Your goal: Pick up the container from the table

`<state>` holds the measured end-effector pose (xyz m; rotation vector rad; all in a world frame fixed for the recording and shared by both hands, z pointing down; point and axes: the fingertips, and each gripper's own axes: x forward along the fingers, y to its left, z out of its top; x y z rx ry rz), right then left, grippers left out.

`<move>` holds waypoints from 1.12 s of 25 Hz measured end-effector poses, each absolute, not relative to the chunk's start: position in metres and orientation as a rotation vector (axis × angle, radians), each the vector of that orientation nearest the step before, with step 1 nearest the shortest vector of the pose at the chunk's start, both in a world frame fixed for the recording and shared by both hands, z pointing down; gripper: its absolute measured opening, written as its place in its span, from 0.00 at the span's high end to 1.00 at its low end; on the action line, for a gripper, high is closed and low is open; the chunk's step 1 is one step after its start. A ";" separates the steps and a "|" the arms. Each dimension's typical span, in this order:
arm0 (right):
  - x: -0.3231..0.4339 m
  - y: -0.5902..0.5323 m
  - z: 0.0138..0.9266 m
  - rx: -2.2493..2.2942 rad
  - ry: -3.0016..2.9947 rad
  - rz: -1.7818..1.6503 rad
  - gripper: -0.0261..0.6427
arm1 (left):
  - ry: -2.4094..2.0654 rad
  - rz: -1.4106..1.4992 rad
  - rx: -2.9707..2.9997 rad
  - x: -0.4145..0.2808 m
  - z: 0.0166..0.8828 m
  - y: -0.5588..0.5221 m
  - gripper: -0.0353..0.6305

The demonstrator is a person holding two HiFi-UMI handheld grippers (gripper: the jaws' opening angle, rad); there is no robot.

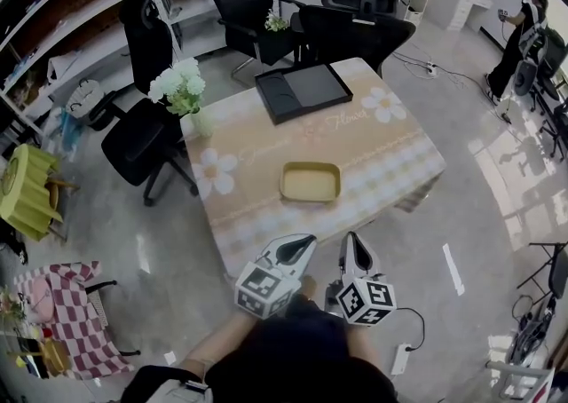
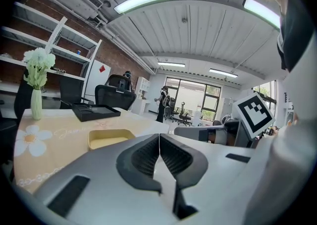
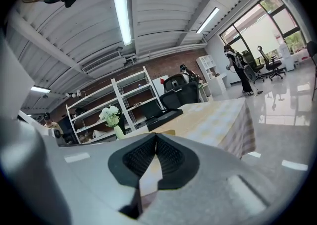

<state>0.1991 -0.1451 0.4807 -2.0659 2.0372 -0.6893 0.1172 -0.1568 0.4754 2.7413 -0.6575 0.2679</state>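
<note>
A shallow yellow container lies near the middle of the table, which wears a beige flowered cloth. In the left gripper view the yellow container shows just beyond the jaws, left of centre. My left gripper hangs over the table's near edge, shut with nothing in it; its jaws meet pad to pad. My right gripper is beside it, also shut and empty. Both point toward the table. In the right gripper view only a sliver of the yellow container peeks above the jaws.
A black tray sits at the table's far end. A vase of white flowers stands at the far left corner. Black office chairs ring the table. A checked chair and a green stool stand at the left.
</note>
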 end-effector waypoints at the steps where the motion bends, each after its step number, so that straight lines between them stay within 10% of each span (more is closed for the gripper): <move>1: 0.202 -0.149 0.482 -2.060 2.048 -0.691 0.95 | -0.669 0.266 2.739 0.120 0.476 -0.161 0.93; 28: 0.229 -0.187 0.501 -2.016 2.129 -0.723 0.95 | -0.782 0.228 2.691 0.136 0.489 -0.198 0.93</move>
